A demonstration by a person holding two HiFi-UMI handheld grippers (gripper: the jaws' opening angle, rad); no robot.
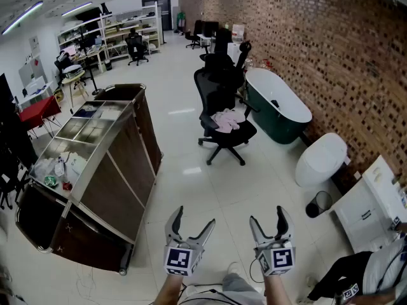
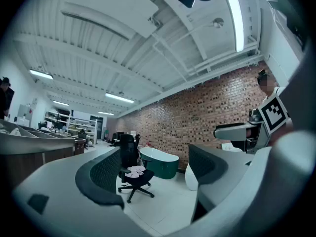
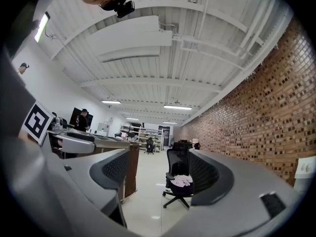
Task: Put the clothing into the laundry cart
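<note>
My left gripper (image 1: 194,218) and right gripper (image 1: 268,216) hang half-parted, holding nothing. The laundry cart (image 1: 117,183) stands ahead-left. Farther ahead, well apart, the clothing (image 1: 226,119) lies on the office chair (image 1: 213,88). I judge this the approach; next, reach it and grasp.

Head view high, steeply down, gripper views low, level, all sharing clothing (image 1: 227,119) on distant chair (image 1: 212,91)

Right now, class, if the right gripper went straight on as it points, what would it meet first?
Probably the black office chair holding the pink clothing; only floor shows before it, though depth is unclear.
</note>
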